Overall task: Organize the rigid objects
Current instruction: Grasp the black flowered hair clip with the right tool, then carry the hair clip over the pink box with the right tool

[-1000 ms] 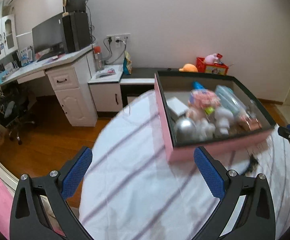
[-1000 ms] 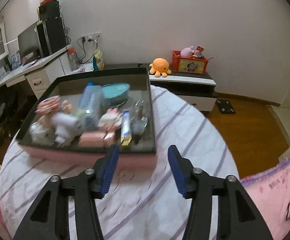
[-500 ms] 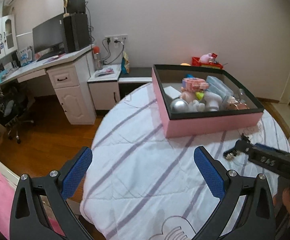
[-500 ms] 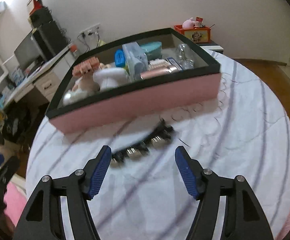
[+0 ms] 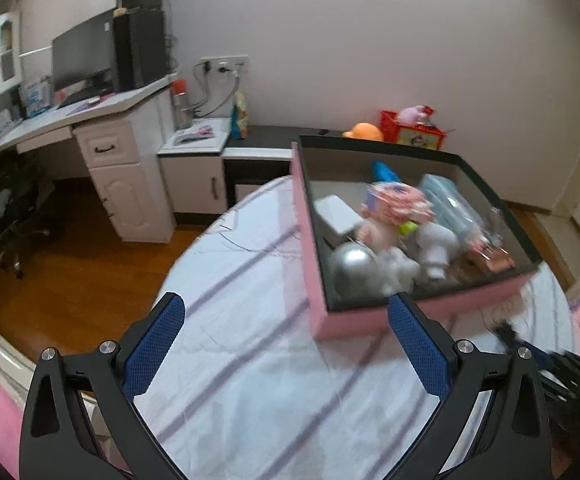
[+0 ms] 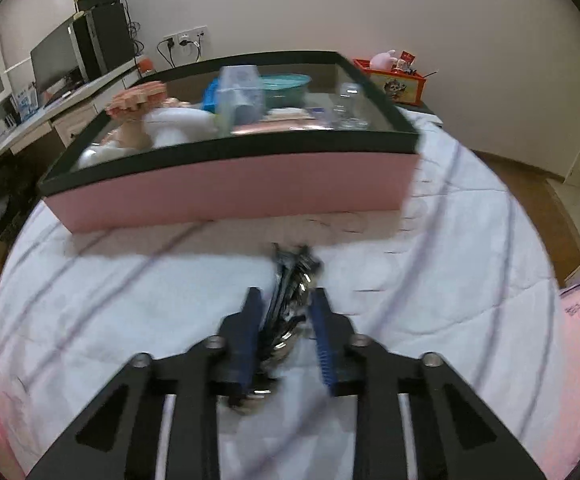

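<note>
A black and silver clip-like object (image 6: pixel 295 268) lies on the striped white cloth in front of the pink box (image 6: pixel 230 192). My right gripper (image 6: pixel 286 300) is down over it. Its jaws are closing, the object fills the narrow gap between them, and both blue pads touch it. In the left wrist view the same object (image 5: pixel 505 328) shows blurred at the right, beside the pink box (image 5: pixel 313 280). My left gripper (image 5: pixel 286 312) hangs open and empty above the cloth, near the box's front left corner.
The box holds several things, among them a silver ball (image 5: pixel 353 272), a white bottle (image 5: pixel 435 244) and a teal bowl (image 6: pixel 284 86). The round table's edge (image 5: pixel 162 292) drops to a wooden floor. A desk (image 5: pixel 122 148) stands at the left and a low cabinet behind.
My right gripper has sunk onto the clip-like object and its jaws have narrowed from wide apart to tight around it. The left view has swung closer to the box.
</note>
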A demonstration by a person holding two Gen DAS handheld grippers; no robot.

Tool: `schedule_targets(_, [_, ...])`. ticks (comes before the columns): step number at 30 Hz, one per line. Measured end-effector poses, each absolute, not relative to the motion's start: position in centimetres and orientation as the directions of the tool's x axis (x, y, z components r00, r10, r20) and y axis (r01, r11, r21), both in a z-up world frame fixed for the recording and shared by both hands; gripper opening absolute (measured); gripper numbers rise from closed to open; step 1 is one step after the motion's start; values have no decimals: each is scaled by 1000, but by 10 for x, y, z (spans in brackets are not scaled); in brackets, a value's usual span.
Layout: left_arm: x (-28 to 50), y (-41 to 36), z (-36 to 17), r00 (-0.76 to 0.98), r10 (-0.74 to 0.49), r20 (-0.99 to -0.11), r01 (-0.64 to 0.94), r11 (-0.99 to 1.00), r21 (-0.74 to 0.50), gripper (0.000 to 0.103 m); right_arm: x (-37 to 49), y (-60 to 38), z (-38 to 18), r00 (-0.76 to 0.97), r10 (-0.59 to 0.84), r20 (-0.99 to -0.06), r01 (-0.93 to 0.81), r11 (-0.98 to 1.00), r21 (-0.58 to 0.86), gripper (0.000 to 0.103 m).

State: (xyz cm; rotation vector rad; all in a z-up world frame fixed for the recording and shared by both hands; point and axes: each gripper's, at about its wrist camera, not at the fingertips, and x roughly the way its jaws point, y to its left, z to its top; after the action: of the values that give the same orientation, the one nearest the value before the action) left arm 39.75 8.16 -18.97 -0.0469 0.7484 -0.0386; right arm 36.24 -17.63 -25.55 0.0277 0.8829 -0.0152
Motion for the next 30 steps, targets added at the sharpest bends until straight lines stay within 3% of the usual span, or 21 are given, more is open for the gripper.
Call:
schedule_targets(3, [412, 82, -193, 722, -56, -690, 10, 997, -71, 98, 366, -202, -255, 638, -47, -768, 71, 997, -1, 19])
schedule_targets(5, [425, 79, -199, 694, -62, -718, 20, 998, -67, 84, 368, -215, -254, 641, -56, -765, 80, 997, -6, 19])
schedule_targets(11, [450, 66, -216, 638, -81, -766, 60, 997, -56, 54, 381, -252, -255, 643, -102, -759, 118, 992, -33, 19])
schedule_targets(18, [466, 54, -222, 605, -55, -794, 87, 996, -2, 32, 397, -273, -256, 644, -121, -755, 108, 992, -67, 19])
schedule_targets(22, [471, 48, -224, 593, -70, -802, 104, 995, -10, 11, 408, -280, -255, 648, -102, -755, 80, 995, -65, 19])
schedule_targets(30, [477, 46, -224, 588, -36, -808, 85, 996, 17, 9, 429, -300, -255, 654, -29, -756, 24, 1000, -17, 19])
